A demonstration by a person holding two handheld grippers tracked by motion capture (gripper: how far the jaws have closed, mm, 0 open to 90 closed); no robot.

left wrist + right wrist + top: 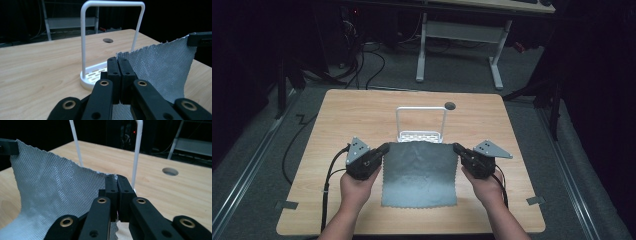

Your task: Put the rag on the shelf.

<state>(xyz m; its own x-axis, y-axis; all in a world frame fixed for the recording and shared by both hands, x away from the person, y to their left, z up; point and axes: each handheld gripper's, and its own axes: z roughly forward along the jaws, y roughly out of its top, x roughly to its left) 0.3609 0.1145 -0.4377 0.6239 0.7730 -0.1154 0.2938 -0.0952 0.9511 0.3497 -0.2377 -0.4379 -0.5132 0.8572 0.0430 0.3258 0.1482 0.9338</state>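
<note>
Dark surroundings are seen around a light wooden counter, which stands on a grey carpeted floor. Behind it, the white legs of another desk are visible, and black cables lie on the floor near them. One round hole is cut into the counter near its far edge. Small pieces of grey tape are stuck at the two near corners.

One grey cloth is counted, and one white rack with a tall hoop-shaped bar and a slotted base. Two grippers are held by the two hands of a person.

The cloth is spread at the middle of the counter, with its near part lying flat and its far edge lifted just in front of the rack base. The left gripper is closed on the far left corner of the cloth; in the left gripper view its fingers are pressed together with the fabric coming out between them. The right gripper is closed on the far right corner, and in the right gripper view the fingers are likewise brought together on the cloth edge. Between the two grippers the cloth is held up and slightly stretched.
</note>
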